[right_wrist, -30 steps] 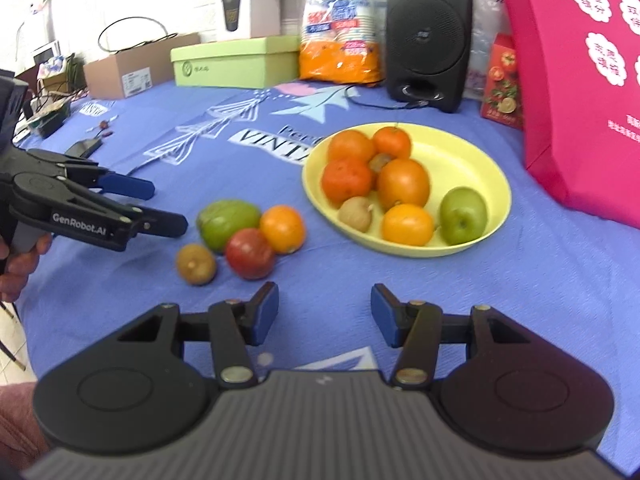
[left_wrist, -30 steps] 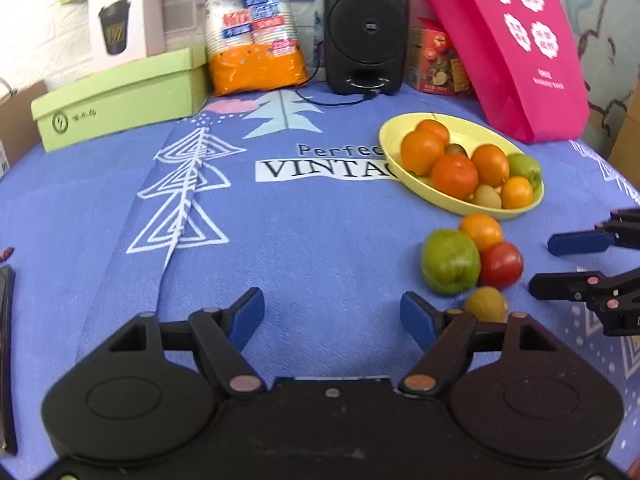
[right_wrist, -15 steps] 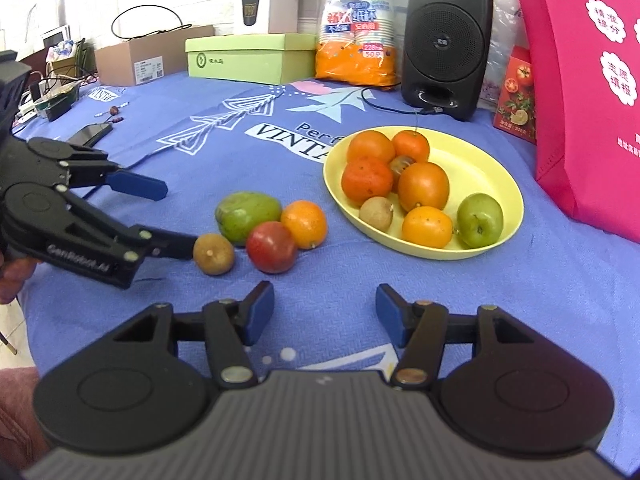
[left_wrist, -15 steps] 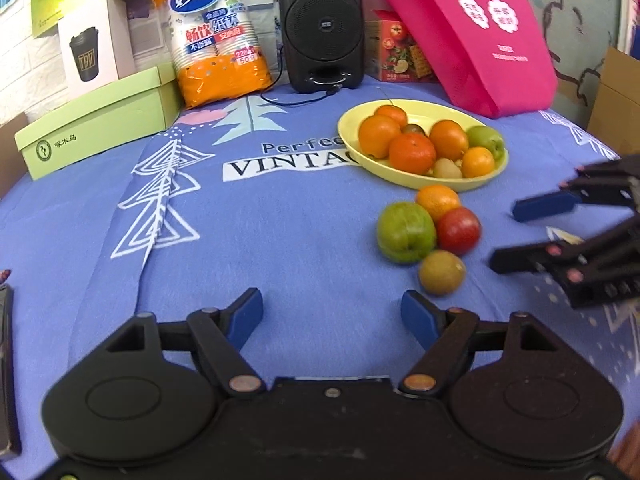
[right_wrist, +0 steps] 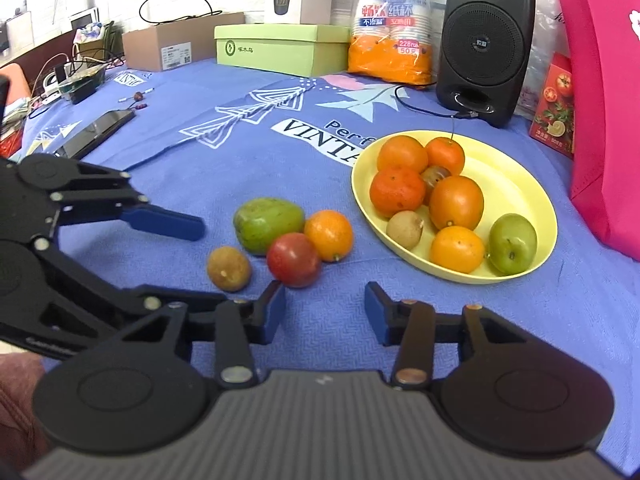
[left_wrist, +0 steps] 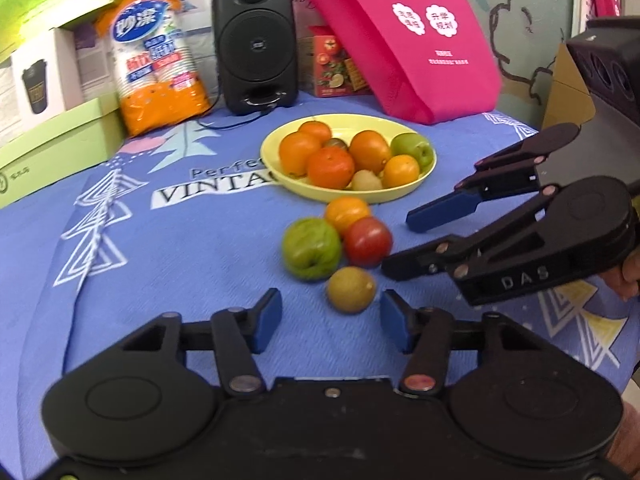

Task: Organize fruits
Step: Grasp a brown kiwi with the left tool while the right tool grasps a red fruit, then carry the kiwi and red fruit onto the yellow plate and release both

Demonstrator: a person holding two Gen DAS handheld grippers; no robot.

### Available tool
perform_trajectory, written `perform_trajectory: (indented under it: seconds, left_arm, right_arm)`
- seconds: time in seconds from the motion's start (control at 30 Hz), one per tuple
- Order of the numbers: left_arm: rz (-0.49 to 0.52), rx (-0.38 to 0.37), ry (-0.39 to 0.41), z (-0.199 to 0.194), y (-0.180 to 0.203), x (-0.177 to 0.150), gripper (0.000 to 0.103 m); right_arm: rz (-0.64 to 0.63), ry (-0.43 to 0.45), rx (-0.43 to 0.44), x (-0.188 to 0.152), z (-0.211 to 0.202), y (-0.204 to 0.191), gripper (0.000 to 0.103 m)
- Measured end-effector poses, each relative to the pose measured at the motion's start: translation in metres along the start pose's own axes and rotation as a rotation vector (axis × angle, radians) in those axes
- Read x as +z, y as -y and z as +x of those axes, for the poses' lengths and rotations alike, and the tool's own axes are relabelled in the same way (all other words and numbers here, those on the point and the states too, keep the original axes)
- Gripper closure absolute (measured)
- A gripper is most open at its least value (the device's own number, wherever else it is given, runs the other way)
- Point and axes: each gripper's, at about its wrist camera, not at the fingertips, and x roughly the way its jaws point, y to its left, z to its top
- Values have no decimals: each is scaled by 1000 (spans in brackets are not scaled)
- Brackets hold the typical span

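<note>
A yellow plate (left_wrist: 424, 176) (right_wrist: 532, 200) holds several oranges, a kiwi and a green apple. On the blue cloth in front of it lie a green fruit (left_wrist: 311, 249) (right_wrist: 267, 224), an orange (left_wrist: 346, 211) (right_wrist: 329, 234), a red tomato (left_wrist: 368, 241) (right_wrist: 293, 259) and a brown kiwi (left_wrist: 351, 289) (right_wrist: 229, 269). My left gripper (left_wrist: 329, 320) is open, the kiwi just ahead between its fingertips. My right gripper (right_wrist: 325, 312) is open and empty, its left fingertip close to the tomato. Each gripper shows in the other's view, the right (left_wrist: 404, 244) and the left (right_wrist: 200, 264).
At the back stand a black speaker (left_wrist: 254, 40) (right_wrist: 484, 40), an orange pack of paper cups (left_wrist: 160, 60) (right_wrist: 390, 28), a green box (right_wrist: 280, 50) and a pink bag (left_wrist: 408, 36). A phone (right_wrist: 98, 130) lies on the cloth at the left.
Both grippers have moved in toward the loose fruit. The kiwi now sits between my left fingertips, and my right gripper is close beside the tomato.
</note>
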Motion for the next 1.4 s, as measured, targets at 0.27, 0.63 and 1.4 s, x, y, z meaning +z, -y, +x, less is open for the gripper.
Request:
perform_trajectory:
  seconds: [0.27,0.63,1.4]
  left_arm:
    - [19,-39,1,3,3,1,77]
    - [-38,47,-17,-8,-27,-6,77]
    - [-115,47,-46,-10,-37,-3,77]
  right_arm:
    - [-25,-5,42,4,4,5,59]
    - [-32,-7,72,13,15,-11,59]
    - [12,23,19,1,-1,-12,74]
